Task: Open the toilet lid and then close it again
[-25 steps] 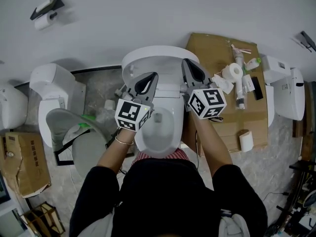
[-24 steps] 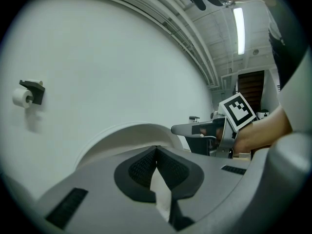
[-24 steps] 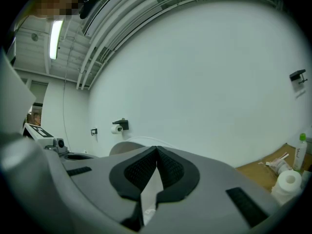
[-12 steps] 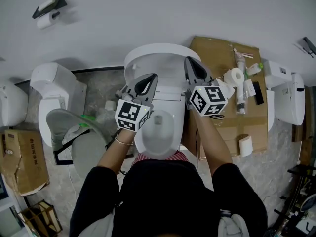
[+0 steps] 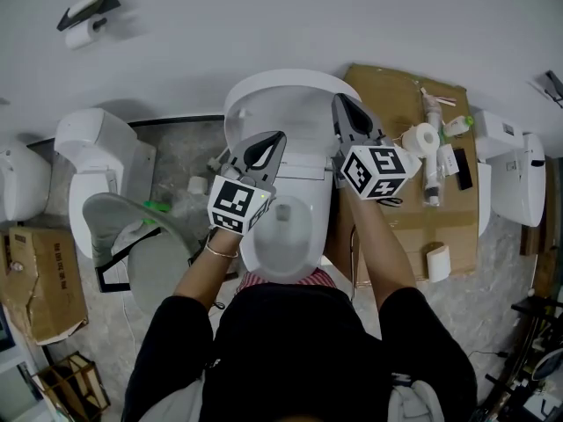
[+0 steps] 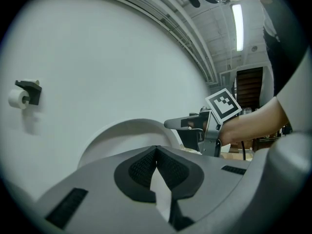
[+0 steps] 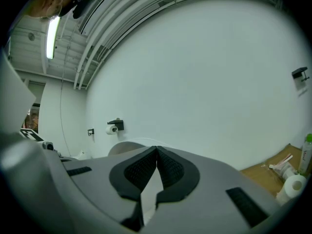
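The toilet lid (image 5: 281,90) is seen raised against the white wall, behind the open bowl (image 5: 281,240) directly ahead of the person. The left gripper (image 5: 268,143) and right gripper (image 5: 343,108) are held near the lid, fingertips pressed together and nothing gripped. Print on the bottles (image 5: 428,161) lying on cardboard (image 5: 387,86) is too small to be read.
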A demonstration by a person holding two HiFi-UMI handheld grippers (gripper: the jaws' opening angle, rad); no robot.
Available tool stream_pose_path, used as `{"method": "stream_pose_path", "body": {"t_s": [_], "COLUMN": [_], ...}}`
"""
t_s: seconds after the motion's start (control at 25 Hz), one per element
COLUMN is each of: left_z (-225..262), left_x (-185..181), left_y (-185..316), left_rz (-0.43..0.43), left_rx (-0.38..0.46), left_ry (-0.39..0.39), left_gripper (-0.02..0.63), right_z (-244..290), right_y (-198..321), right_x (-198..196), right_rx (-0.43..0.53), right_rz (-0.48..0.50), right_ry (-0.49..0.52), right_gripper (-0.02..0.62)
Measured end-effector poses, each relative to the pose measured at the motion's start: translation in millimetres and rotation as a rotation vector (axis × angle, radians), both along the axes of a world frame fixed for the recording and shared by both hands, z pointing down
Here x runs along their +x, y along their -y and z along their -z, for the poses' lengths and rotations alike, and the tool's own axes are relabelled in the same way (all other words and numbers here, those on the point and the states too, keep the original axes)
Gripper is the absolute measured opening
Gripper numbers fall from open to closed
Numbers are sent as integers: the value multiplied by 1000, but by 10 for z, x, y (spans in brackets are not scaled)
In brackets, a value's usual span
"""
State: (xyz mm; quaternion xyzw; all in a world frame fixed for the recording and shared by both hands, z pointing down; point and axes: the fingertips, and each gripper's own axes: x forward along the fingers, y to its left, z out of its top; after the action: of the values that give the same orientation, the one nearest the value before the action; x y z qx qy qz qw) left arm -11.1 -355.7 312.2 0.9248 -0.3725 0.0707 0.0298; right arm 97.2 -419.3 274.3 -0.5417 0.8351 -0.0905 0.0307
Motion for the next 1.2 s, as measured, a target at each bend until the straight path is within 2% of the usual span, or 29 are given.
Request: {"method": "stream_pose_path", "body": {"t_s": [0.24, 1.2], "left_z": [-9, -15], "left_x": [-20, -138], "left_y": [16, 169], "left_rz": [10, 47], "left_rx": [-10, -18], "left_ry": [-26, -37], "left_gripper": [3, 3], "right_z": [-13, -38], "right_y": [85, 448], "right_x": [20, 28], "right_rx": [0, 6], "right_rz": [-1, -1], "right_ry": [-14, -39], "right_gripper": [20, 20]}}
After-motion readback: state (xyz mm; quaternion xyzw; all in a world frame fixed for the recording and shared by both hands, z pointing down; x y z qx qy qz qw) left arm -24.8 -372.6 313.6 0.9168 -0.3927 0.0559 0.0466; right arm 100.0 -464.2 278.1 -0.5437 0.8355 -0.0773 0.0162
